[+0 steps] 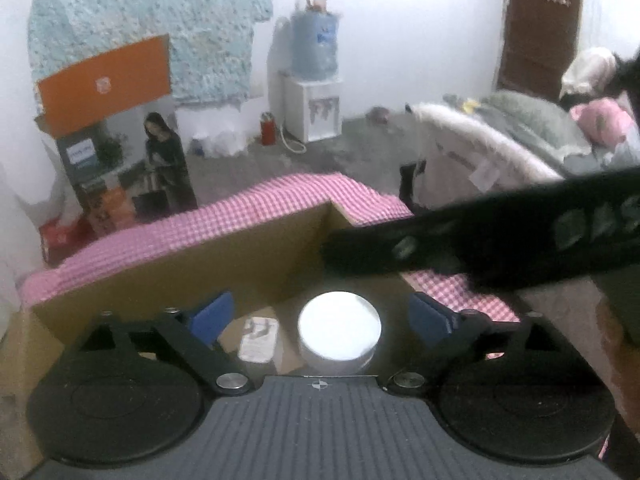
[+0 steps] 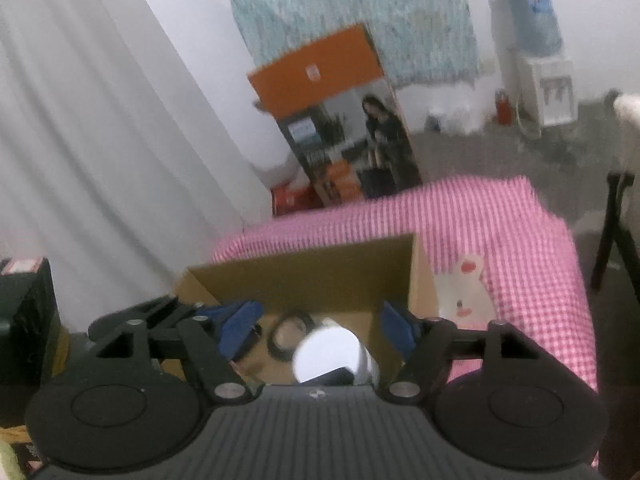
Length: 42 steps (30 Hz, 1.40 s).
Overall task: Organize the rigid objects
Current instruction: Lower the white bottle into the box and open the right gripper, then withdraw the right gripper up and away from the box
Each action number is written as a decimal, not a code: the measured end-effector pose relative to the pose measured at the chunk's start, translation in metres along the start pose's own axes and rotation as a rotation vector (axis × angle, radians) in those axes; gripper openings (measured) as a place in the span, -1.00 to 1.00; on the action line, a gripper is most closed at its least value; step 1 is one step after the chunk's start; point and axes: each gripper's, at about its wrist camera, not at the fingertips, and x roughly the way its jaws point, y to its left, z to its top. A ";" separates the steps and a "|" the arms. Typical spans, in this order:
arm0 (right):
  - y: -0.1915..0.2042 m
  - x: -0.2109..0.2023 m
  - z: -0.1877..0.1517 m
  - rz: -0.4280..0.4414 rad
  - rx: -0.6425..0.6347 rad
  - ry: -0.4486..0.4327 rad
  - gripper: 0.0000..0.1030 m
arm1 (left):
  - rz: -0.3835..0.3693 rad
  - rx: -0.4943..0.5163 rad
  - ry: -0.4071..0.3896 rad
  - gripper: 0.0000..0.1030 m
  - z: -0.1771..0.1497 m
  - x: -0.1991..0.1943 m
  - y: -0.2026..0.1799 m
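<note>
An open cardboard box (image 1: 200, 272) stands on a pink checked cloth. Inside it lies a white round container (image 1: 340, 326), with a white printed packet (image 1: 259, 338) to its left. My left gripper (image 1: 320, 318) hangs over the box, open, its blue pads well clear of the container on both sides. A blurred black bar with pale lettering (image 1: 480, 236) reaches in from the right over the box. In the right wrist view the box (image 2: 320, 276) holds the white container (image 2: 328, 354) and a black ring (image 2: 290, 336). My right gripper (image 2: 320, 330) is open above them, its pads not pressing on anything.
The pink checked cloth (image 2: 500, 232) covers the table and bears a rabbit picture (image 2: 464, 292). Behind stand a tall printed carton with an orange top (image 2: 320, 120), a water dispenser (image 1: 314, 80) and a chair piled with clothes (image 1: 500, 148). A white curtain (image 2: 100, 140) hangs at left.
</note>
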 end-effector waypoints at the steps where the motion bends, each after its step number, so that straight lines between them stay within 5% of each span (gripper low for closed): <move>1: 0.005 -0.009 0.000 0.003 -0.004 -0.028 0.59 | 0.000 -0.014 -0.009 0.96 0.001 -0.011 0.002; 5: 0.028 -0.050 -0.005 0.005 -0.027 -0.152 1.00 | 0.007 -0.065 -0.085 1.00 -0.002 -0.058 0.012; 10: 0.051 -0.086 -0.022 -0.017 -0.007 -0.256 1.00 | 0.132 -0.114 -0.090 1.00 -0.013 -0.094 0.021; 16: 0.082 -0.097 -0.060 -0.199 -0.027 -0.294 1.00 | 0.291 -0.137 -0.048 1.00 -0.037 -0.106 0.028; 19: 0.094 -0.092 -0.077 -0.277 -0.034 -0.278 1.00 | 0.332 -0.175 -0.034 1.00 -0.049 -0.105 0.029; 26: 0.116 -0.070 -0.101 -0.426 -0.078 -0.213 1.00 | 0.263 -0.243 -0.010 1.00 -0.065 -0.094 0.043; 42: 0.120 -0.016 -0.111 -0.447 -0.108 -0.045 1.00 | 0.333 -0.284 0.042 1.00 -0.088 -0.096 0.061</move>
